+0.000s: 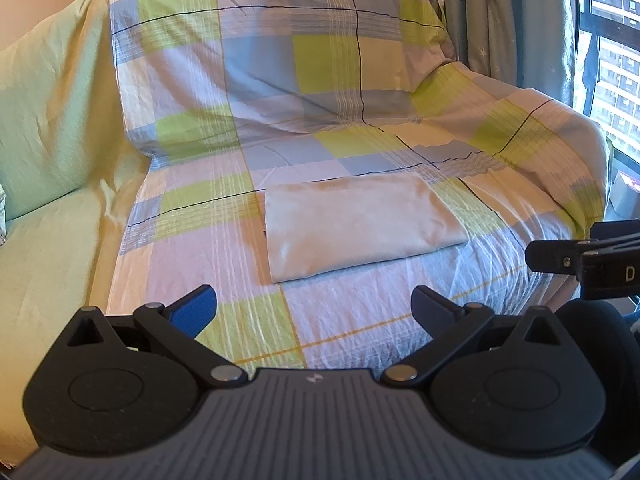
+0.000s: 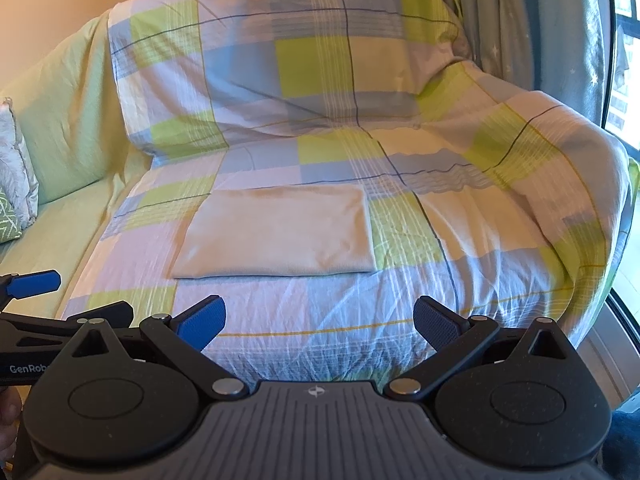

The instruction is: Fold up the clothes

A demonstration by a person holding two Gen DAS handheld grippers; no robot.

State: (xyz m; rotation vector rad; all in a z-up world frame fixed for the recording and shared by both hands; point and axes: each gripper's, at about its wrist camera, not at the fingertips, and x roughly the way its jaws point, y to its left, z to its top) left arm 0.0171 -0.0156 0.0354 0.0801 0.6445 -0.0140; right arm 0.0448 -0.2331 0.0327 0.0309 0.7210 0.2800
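From the left wrist view, the left tongs (image 1: 314, 310) stand spread wide and pinch nothing. Just ahead of them, a little to the right of their midline, lies the one beige garment (image 1: 360, 226), already laid as a flat rectangle on the plaid sheet (image 1: 340, 80) that covers the sofa seat. It looks like thin, soft cloth: light, limp, and likely to sag or unfold if lifted by one point alone. The near edge, closest to the tongs, seems to be a fold line and looks thicker, so a corner of that edge would likely give the firmest hold, with all layers caught together. At the right edge of this view part of the right tongs (image 1: 560, 256) shows, level with the garment and well apart from it.

From the right wrist view, the right tongs (image 2: 320, 322) are likewise spread and hold nothing. The same garment (image 2: 276, 232) lies ahead of them and slightly to the left, flat, not touching either finger. The left tongs (image 2: 44, 294) show at the far left, beside the cloth's near left corner but clear of it.

Counted: one garment, one plaid sheet, one green cover (image 2: 68, 128) under it, two cushions (image 2: 16, 184) far left of the tongs, and one curtain (image 2: 532, 28) to the far right.
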